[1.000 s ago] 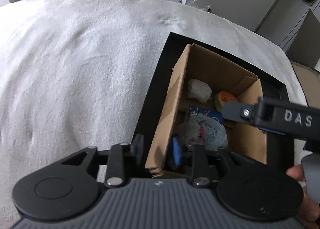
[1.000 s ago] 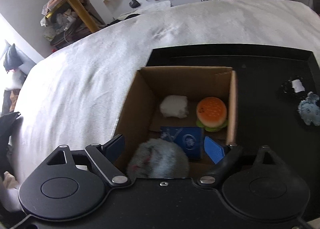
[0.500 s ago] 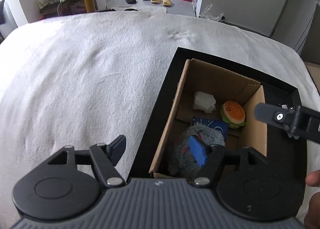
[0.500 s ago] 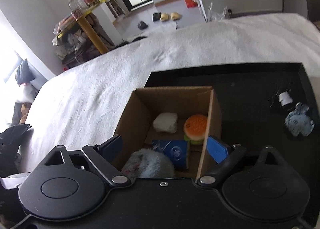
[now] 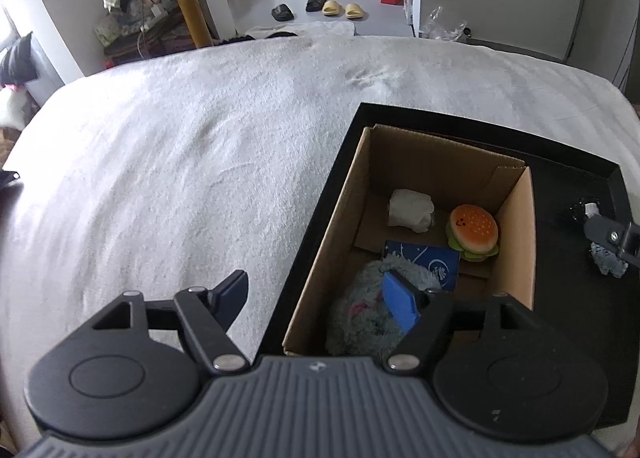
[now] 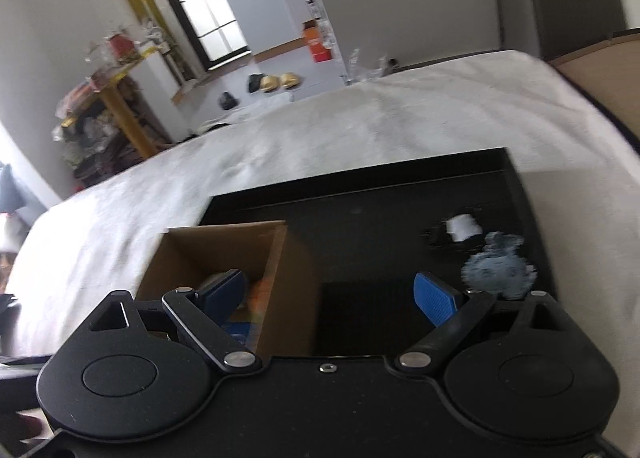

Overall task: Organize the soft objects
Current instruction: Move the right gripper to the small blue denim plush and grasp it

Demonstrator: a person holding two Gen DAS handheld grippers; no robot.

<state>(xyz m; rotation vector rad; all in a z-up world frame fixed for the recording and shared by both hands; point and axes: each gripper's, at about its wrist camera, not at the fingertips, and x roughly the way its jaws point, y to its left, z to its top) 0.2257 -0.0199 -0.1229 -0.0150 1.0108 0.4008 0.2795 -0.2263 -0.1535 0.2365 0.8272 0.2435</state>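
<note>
Since the earlier frame the right tongs [image 6: 334, 290] have swung off the cardboard box [image 6: 224, 250] toward the pale blue plush [image 6: 498, 272], which lies at their upper right on the black tray [image 6: 360, 209]. Both tongs, left tongs [image 5: 316, 294] included, are spread and empty; the right is nearer.

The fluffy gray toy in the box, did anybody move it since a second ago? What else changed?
The fluffy gray toy stayed put in the cardboard box. The left gripper opened wide and backed up out of the box. The right gripper, open throughout, swung right toward the blue plush on the black tray. The burger toy, white lump and blue card did not move.
</note>
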